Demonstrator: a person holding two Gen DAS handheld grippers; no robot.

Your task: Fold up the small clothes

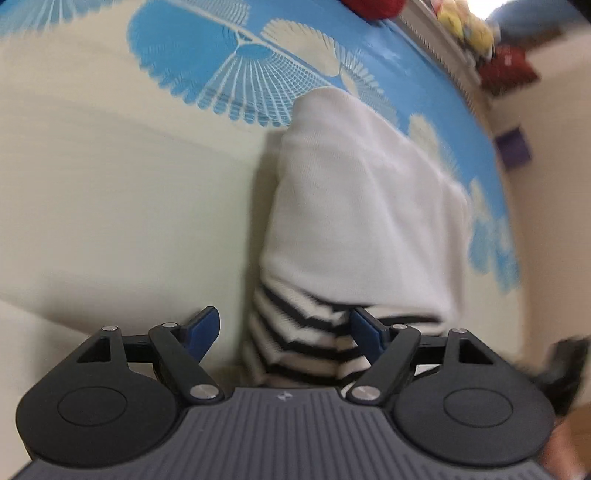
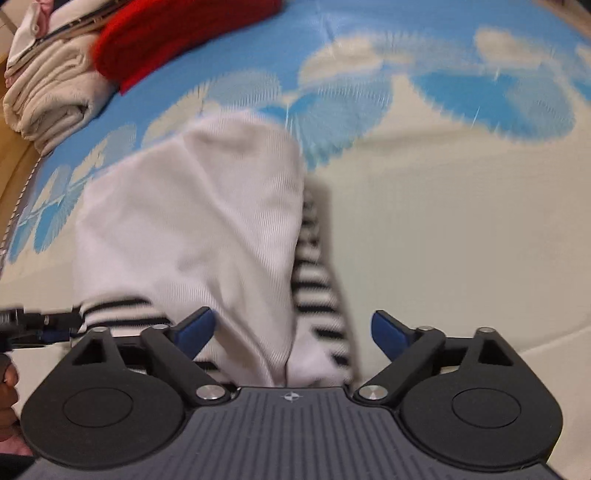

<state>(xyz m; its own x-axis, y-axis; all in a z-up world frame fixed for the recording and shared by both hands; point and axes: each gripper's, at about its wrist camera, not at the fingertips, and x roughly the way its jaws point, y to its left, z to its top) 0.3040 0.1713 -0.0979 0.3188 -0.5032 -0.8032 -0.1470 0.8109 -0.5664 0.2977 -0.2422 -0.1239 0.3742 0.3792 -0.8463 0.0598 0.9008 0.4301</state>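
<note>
A small white garment [image 1: 362, 206] with a black-and-white striped part [image 1: 295, 332] lies folded lengthwise on a cream and blue patterned sheet [image 1: 129, 184]. My left gripper [image 1: 286, 330] hangs over its near striped end, jaws wide apart; the left pad is off the cloth and the right pad [image 1: 365, 332] sits at its edge. In the right wrist view the same garment [image 2: 192, 206] runs away from me, with stripes [image 2: 317, 280] along its right side. My right gripper [image 2: 291, 332] straddles its near end, open, neither pad pressing. The left gripper [image 2: 37, 321] shows at the left edge.
A stack of folded cream cloth [image 2: 55, 96] and a red cloth [image 2: 177, 33] lie at the sheet's far left corner. The bed's edge [image 2: 14, 206] runs down the left. Yellow soft toys [image 1: 465, 22] sit beyond the sheet's far side. A hand [image 2: 7, 380] shows low left.
</note>
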